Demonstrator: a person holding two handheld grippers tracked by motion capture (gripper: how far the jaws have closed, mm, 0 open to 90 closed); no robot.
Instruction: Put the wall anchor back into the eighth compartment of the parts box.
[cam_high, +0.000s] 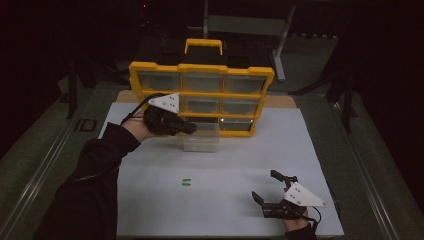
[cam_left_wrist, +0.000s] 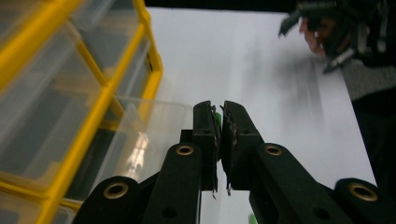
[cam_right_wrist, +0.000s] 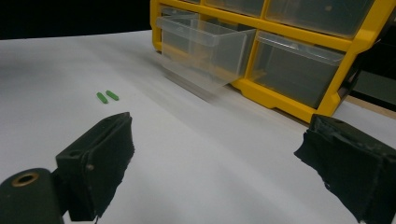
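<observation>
green piece (cam_left_wrist: 217, 116), small and thin, sits pinched in the left hand-held gripper (cam_left_wrist: 219, 122) above the clear drawer (cam_left_wrist: 154, 135).

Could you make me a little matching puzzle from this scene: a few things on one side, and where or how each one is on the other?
Things:
1. left hand-held gripper
2. right hand-held gripper
3. clear drawer
4. two green pieces

States:
A. lying side by side on the white sheet
B. jaws wide apart, nothing between them
C. pulled out from the yellow organiser
D. jaws shut, something small and green pinched between them

Pairs: 1-D, 2-B, 3-C, 4-A
</observation>
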